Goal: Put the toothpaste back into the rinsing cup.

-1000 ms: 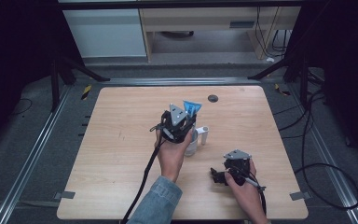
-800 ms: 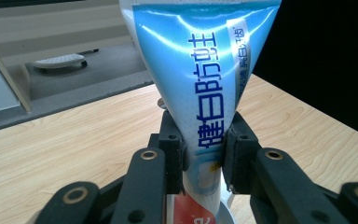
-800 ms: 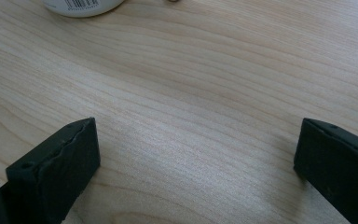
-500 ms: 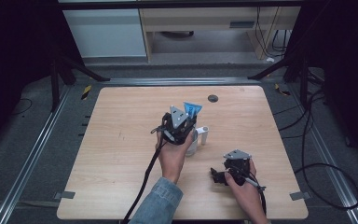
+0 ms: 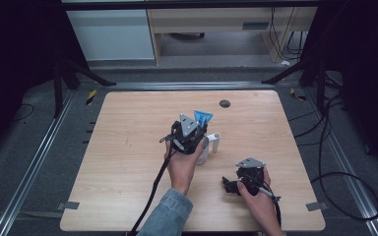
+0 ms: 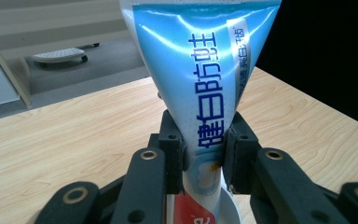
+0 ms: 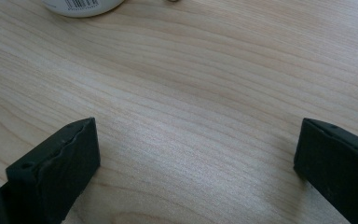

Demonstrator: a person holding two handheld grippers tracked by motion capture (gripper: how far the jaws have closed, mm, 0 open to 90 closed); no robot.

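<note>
Right tongs (image 5: 229,186) sit nearest, low over the wooden surface (image 5: 128,147) with their jaws spread wide and nothing between them. Farther in, the left tongs (image 5: 193,129) pinch a blue toothpaste tube (image 6: 205,79) near its lower end, its flat end raised above the middle of the surface. A white cup (image 5: 204,150) stands just beside them

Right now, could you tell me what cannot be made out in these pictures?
- Tube: crimped end cut off by the left gripper view's top edge.
- White object: too small in the high view to identify.
- White container: cut off by the right gripper view's top edge.
</note>
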